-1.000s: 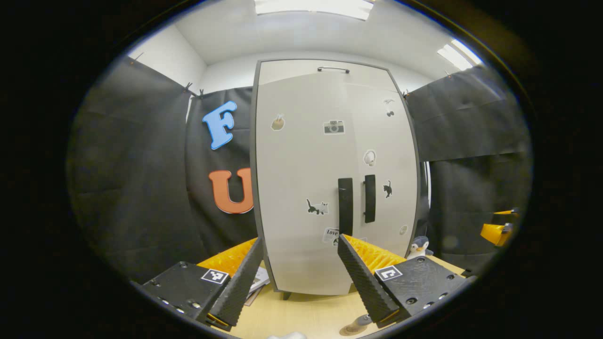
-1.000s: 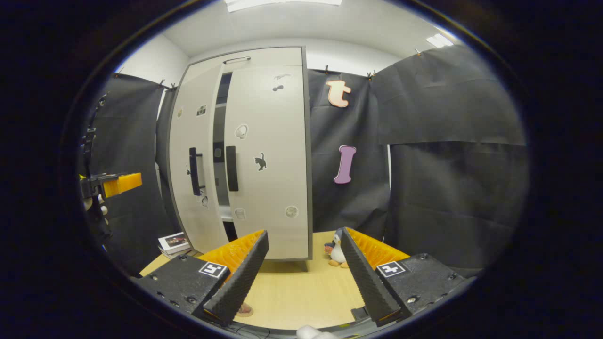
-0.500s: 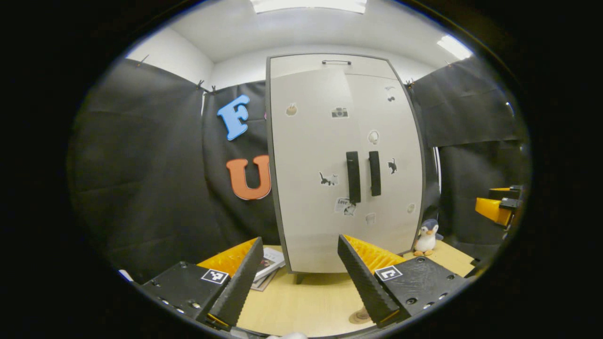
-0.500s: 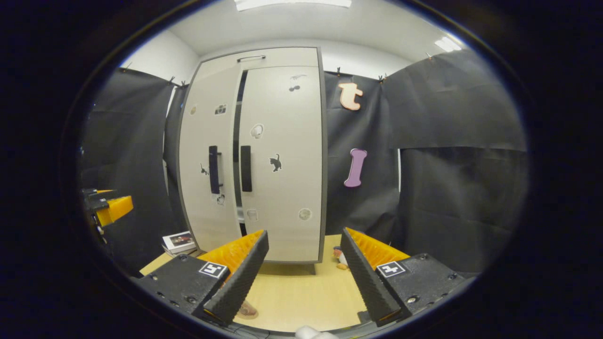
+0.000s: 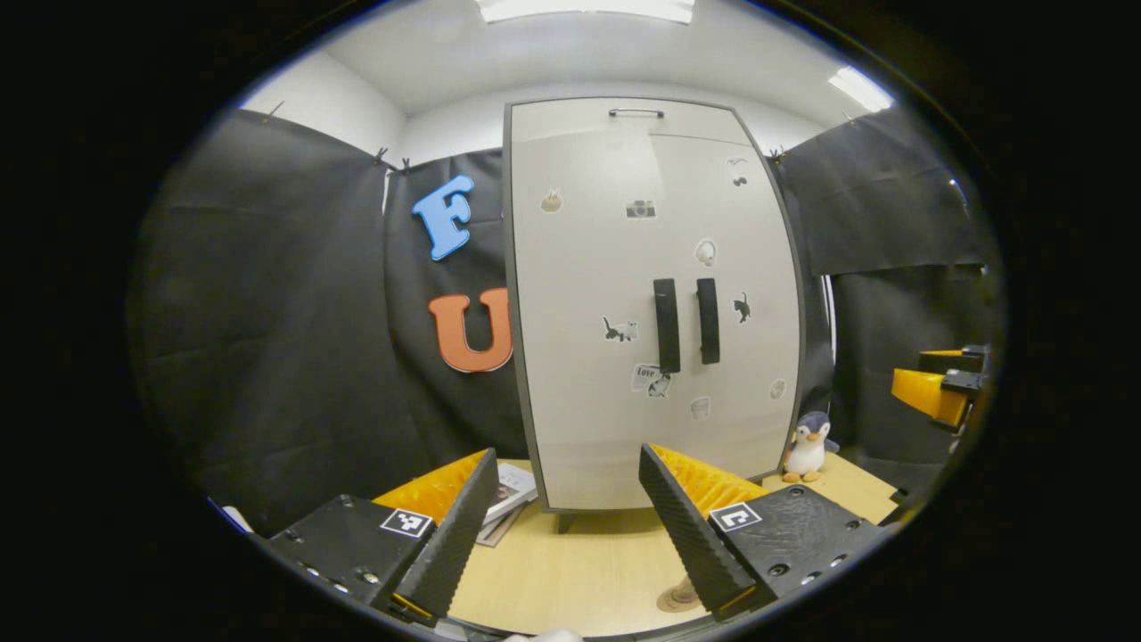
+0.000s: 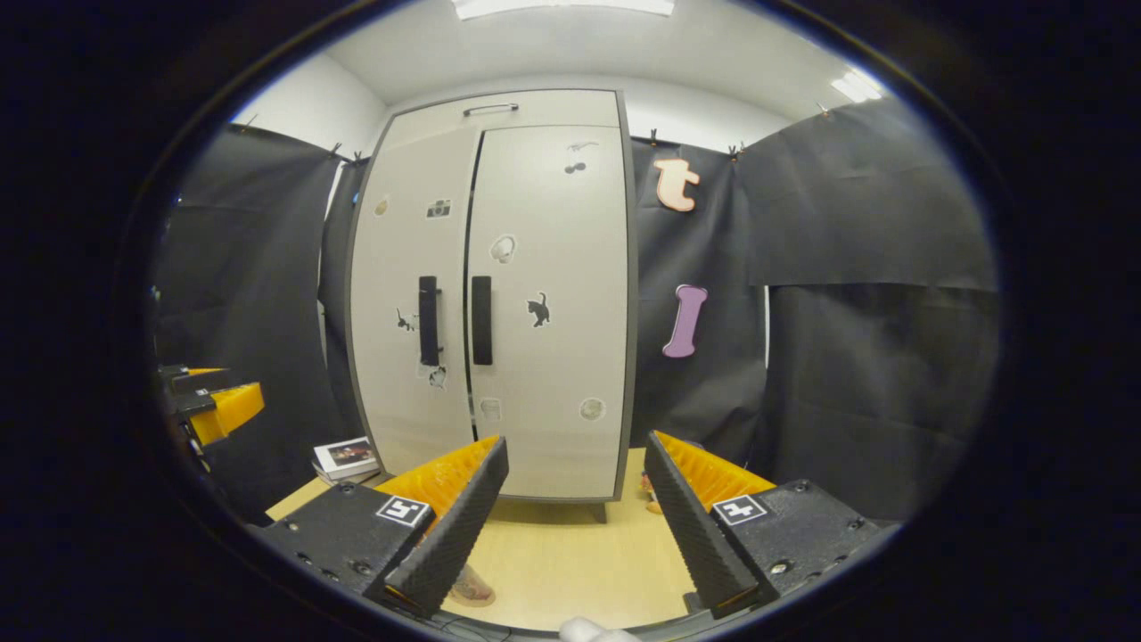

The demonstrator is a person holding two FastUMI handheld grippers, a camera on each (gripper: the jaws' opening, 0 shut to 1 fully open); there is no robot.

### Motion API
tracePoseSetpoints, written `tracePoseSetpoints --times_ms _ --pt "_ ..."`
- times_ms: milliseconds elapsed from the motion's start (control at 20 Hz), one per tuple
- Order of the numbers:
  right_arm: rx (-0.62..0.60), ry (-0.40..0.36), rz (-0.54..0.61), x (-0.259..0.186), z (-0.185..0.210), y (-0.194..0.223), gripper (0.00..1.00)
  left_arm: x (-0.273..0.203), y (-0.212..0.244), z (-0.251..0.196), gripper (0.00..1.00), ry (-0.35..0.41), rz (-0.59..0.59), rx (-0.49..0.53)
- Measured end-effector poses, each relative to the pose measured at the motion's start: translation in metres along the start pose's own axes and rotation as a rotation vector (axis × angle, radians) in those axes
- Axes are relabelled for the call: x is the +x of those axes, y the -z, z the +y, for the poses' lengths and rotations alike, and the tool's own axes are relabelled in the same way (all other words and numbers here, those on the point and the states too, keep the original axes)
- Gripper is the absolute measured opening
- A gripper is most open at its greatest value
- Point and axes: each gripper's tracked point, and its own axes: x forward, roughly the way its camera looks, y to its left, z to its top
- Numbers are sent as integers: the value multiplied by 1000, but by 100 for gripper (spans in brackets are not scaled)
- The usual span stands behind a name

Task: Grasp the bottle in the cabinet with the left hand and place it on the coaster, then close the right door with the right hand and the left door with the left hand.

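Note:
The pale cabinet (image 5: 615,357) stands on the wooden table (image 5: 570,571), its two doors together and the dark handles (image 5: 686,323) side by side. In the right gripper view a thin dark line (image 6: 469,267) runs between the cabinet's (image 6: 553,339) doors. My left gripper (image 5: 567,456) is open and empty, back from the cabinet. My right gripper (image 6: 576,441) is open and empty too. A brown coaster (image 5: 676,597) peeks out by a left gripper finger. A pinkish thing (image 6: 471,588) sits half hidden behind a right gripper finger; I cannot tell what it is.
A toy penguin (image 5: 808,448) stands right of the cabinet, and a stack of books (image 5: 513,490) lies at its left foot. The right gripper (image 5: 934,392) shows at the right edge, the left gripper (image 6: 214,406) at the left edge. Black cloth walls surround the table.
The left door has swung in against the right one, shrinking the gap to a thin line. Both grippers have drawn back from the cabinet, both still open.

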Motion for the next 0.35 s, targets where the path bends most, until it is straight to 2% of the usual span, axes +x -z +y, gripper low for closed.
tracePoseSetpoints --times_ms 350 --pt "-8 -1 2 0 3 3 100 -5 -4 -6 97 8 -16 -11"
